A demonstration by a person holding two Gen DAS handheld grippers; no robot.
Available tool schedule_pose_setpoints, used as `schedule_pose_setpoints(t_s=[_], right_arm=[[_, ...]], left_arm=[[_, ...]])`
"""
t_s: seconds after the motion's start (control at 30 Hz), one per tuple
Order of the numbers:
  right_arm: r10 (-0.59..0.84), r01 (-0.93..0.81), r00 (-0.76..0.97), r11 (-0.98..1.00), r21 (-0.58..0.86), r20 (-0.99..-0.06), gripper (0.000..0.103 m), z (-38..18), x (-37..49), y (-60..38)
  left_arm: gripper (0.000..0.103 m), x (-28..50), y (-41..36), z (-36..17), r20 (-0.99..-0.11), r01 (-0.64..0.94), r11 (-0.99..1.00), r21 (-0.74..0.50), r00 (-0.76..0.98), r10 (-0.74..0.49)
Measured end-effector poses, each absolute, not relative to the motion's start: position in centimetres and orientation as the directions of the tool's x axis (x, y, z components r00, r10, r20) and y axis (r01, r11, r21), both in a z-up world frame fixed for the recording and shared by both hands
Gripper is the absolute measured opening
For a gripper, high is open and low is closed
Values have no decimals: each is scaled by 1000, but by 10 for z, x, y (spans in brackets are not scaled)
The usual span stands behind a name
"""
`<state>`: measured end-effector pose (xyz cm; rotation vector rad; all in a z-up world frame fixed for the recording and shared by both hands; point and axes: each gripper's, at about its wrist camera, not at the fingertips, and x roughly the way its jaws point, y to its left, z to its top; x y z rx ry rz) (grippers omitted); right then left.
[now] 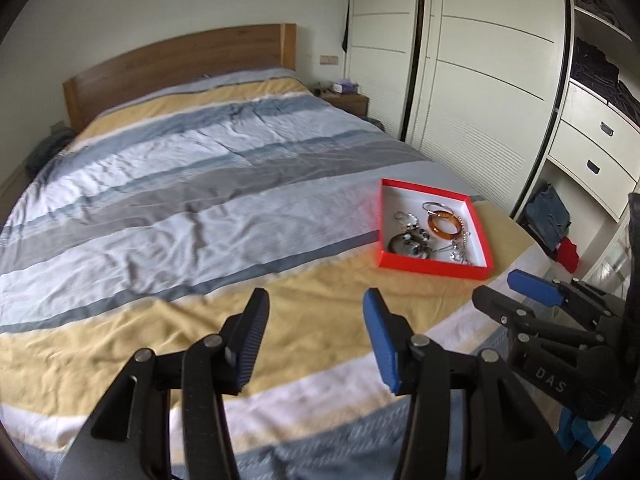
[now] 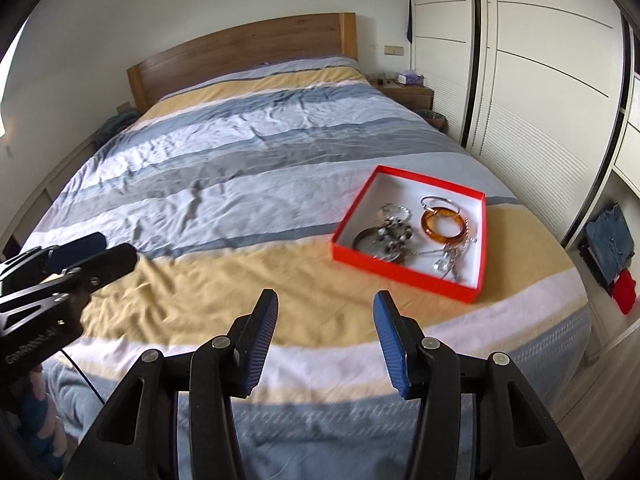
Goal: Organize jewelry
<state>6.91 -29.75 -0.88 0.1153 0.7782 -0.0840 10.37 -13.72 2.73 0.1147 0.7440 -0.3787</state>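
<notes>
A red shallow box (image 1: 434, 269) with a white inside lies on the bed near its foot, on the right; it also shows in the right wrist view (image 2: 400, 272). In it lie an amber bangle (image 1: 444, 225) (image 2: 442, 224), a silver bangle (image 1: 438, 206) (image 2: 438, 201), a dark bangle with beads (image 1: 408, 242) (image 2: 384, 238) and silver chains (image 1: 460, 252) (image 2: 450, 262). My left gripper (image 1: 316, 312) is open and empty above the yellow stripe, left of the box. My right gripper (image 2: 326, 314) is open and empty, short of the box.
The striped bed cover (image 1: 192, 184) fills the middle, with a wooden headboard (image 1: 180, 56) behind. White wardrobe doors (image 1: 480, 60) and drawers (image 1: 596, 148) stand on the right, with folded clothes (image 1: 550, 216) below. A bedside table (image 1: 344, 100) stands by the headboard.
</notes>
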Motion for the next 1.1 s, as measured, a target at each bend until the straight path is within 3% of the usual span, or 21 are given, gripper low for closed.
schedule_pose_setpoints(t_s=[0.43, 1.1], right_arm=[[-19, 62, 745, 997, 40, -667, 51, 6, 12, -247], [-17, 23, 805, 1000, 2, -593, 54, 37, -48, -213]], left_arm=[[48, 19, -65, 51, -613, 298, 955, 12, 756, -228], [56, -50, -26, 81, -520, 254, 967, 9, 827, -212]])
